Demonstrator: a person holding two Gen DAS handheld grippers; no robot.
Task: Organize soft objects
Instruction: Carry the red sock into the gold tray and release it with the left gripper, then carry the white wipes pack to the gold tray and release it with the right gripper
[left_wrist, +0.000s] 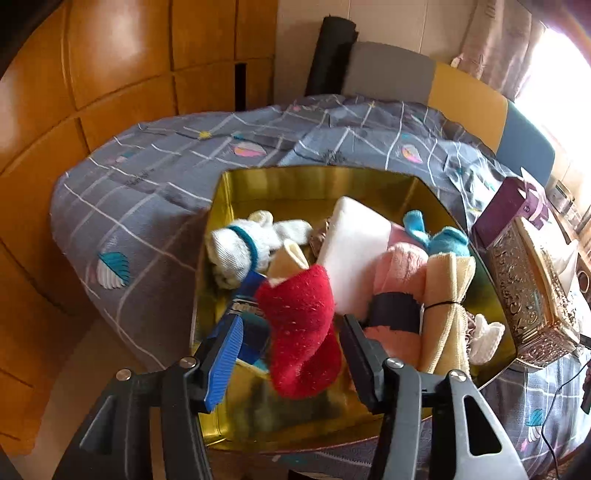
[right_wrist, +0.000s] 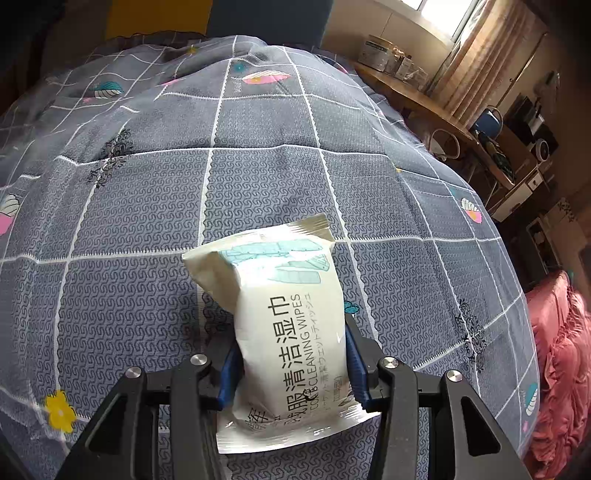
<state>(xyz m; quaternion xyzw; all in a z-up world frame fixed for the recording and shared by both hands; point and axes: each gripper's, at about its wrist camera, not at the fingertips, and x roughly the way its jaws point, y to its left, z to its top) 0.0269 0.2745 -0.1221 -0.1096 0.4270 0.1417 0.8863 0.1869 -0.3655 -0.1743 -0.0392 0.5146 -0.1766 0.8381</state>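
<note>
Red sock between parted left gripper fingers, right gripper clamping wipes pack

Left gripper, lower part of the left wrist frame: black plastic linkage arms with triangular cut-outs, round silver screw heads at the pivots. One finger carries a bright blue ribbed pad; the other finger shows a plain black face.

Right gripper, bottom of the right wrist frame: same black arms, same cut-outs, four silver screws in a row. Blue pads line both fingers on their inner sides.
</note>
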